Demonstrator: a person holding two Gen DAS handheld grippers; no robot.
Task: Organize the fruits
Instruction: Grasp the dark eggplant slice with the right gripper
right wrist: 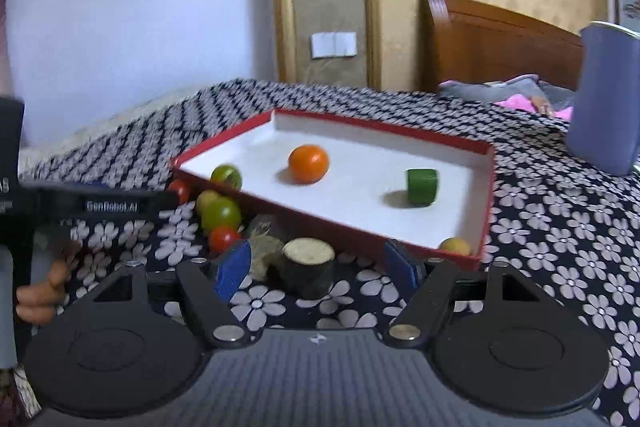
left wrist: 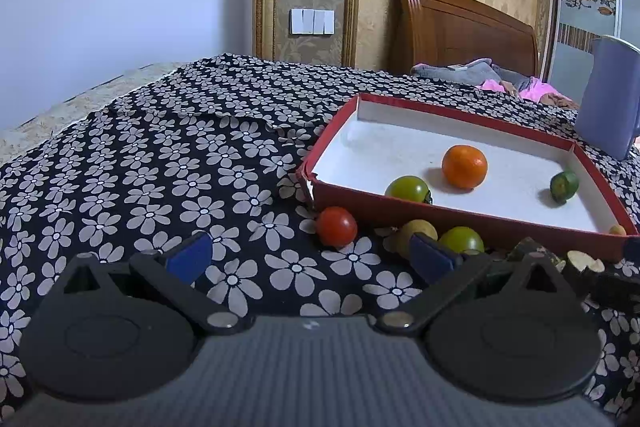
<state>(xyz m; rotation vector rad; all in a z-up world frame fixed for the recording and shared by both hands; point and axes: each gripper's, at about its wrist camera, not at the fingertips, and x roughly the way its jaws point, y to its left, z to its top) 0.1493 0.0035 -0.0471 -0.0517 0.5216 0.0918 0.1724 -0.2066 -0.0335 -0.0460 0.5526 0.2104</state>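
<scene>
From the left wrist camera, the left gripper (left wrist: 310, 255) is hovering low over the flowered cloth (left wrist: 160, 163), its blue fingers (left wrist: 192, 255) spread apart and holding nothing, while a red tomato (left wrist: 337, 226), a yellow fruit (left wrist: 412, 229) and a green tomato (left wrist: 461, 239) are lying loose against the near wall of the red box (left wrist: 460, 217). Inside the box an orange (left wrist: 464, 166), a green-yellow tomato (left wrist: 408, 189) and a small green piece (left wrist: 564, 186) are already resting on the white floor. The round fruits are likely to roll on the soft cloth if a finger nudges one, and the shallow box could be sliding if bumped. From the right wrist camera, the right gripper (right wrist: 316, 263) is also standing open and empty, aimed at a dark cut piece with a pale face (right wrist: 309, 265) just before the box's near wall (right wrist: 360, 231); a pinch on its curved side may be slipping. This view alone is showing a second small red tomato (right wrist: 223, 238), the person's hand (right wrist: 40, 297) on the left tool, and a yellow fruit (right wrist: 455, 247) in the box's near corner. The blue jug (right wrist: 604, 99) is standing close enough to be knocked.
</scene>
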